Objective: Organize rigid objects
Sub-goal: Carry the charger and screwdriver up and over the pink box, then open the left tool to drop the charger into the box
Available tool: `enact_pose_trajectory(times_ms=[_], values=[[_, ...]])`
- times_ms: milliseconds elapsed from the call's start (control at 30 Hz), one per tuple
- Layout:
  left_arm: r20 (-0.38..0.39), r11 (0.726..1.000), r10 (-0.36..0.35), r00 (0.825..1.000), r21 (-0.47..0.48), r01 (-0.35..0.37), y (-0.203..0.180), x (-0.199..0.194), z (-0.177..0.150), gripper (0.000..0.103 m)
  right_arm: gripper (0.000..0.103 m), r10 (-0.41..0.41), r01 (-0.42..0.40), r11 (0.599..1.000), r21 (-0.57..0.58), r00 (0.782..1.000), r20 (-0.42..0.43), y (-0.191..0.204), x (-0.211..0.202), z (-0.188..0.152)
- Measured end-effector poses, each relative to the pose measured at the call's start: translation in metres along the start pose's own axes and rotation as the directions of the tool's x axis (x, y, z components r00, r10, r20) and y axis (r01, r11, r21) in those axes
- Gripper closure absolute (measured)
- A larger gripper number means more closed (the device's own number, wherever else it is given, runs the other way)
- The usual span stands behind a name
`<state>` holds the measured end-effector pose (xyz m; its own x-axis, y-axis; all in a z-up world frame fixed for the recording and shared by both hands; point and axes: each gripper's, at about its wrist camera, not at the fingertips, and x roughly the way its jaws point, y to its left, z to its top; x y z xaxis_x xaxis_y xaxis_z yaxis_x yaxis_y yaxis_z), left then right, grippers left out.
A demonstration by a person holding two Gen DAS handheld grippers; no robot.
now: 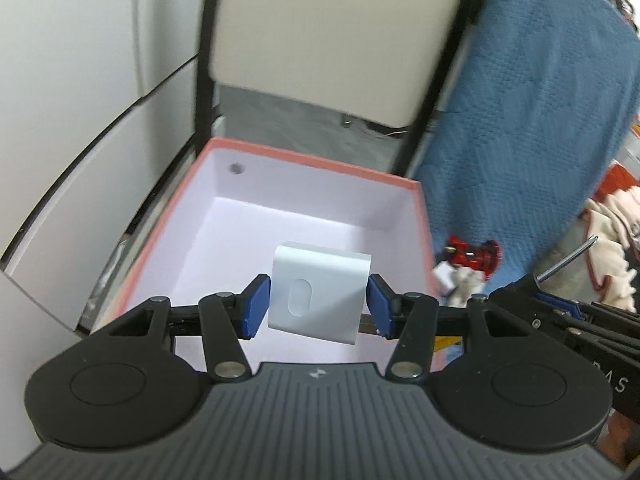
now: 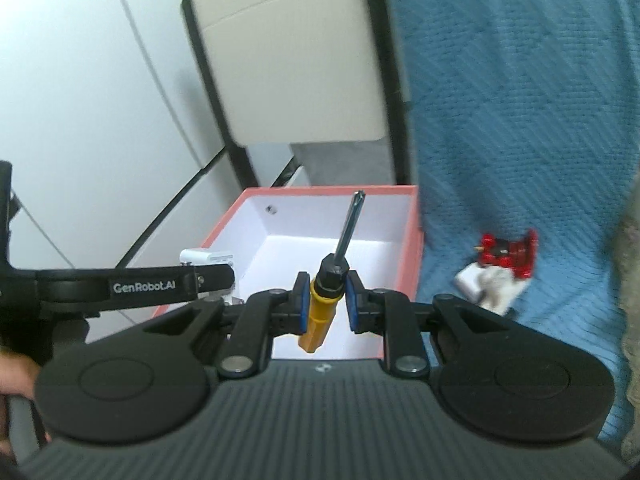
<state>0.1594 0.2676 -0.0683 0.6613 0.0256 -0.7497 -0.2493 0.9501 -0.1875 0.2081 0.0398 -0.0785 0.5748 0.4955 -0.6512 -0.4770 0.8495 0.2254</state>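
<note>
My left gripper point(image 1: 318, 300) is shut on a white rectangular block point(image 1: 318, 294) with an oval recess, held over the open pink box point(image 1: 320, 162) with a white inside. My right gripper point(image 2: 325, 300) is shut on a yellow-handled screwdriver point(image 2: 320, 312) whose metal shaft points up and away, above the same pink box point(image 2: 328, 191). The screwdriver tip also shows at the right edge of the left wrist view point(image 1: 568, 260). The left gripper and its white block point(image 2: 206, 258) show at the left of the right wrist view.
A red toy car point(image 2: 508, 254) and a small white object point(image 2: 468, 282) lie on the blue blanket point(image 2: 520, 120) right of the box. A beige chair point(image 1: 320, 40) with a black frame stands behind the box. White cabinet panels lie to the left.
</note>
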Motion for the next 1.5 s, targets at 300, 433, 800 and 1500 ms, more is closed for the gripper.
enact_pose_trajectory(times_ms=[300, 433, 800, 1500], values=[[-0.073, 0.996, 0.044, 0.996, -0.072, -0.050, 0.062, 0.049, -0.008, 0.045, 0.081, 0.024, -0.025, 1.000, -0.004, 0.993, -0.117, 0.020, 0.078, -0.012], [-0.112, 0.994, 0.044, 0.993, -0.093, -0.055, 0.080, 0.073, -0.013, 0.045, 0.081, 0.028, -0.029, 1.000, -0.005, 0.988, -0.154, 0.026, 0.104, -0.016], [-0.176, 0.991, 0.047, 0.983, -0.111, -0.068, 0.092, 0.111, -0.027, 0.045, 0.081, -0.002, -0.007, 0.999, -0.040, 0.975, -0.221, 0.026, 0.142, -0.026], [-0.120, 0.997, 0.050, 0.992, -0.057, -0.057, 0.053, 0.072, -0.029, 0.040, 0.081, 0.040, -0.039, 0.999, 0.008, 0.987, -0.153, 0.011, 0.090, -0.022]])
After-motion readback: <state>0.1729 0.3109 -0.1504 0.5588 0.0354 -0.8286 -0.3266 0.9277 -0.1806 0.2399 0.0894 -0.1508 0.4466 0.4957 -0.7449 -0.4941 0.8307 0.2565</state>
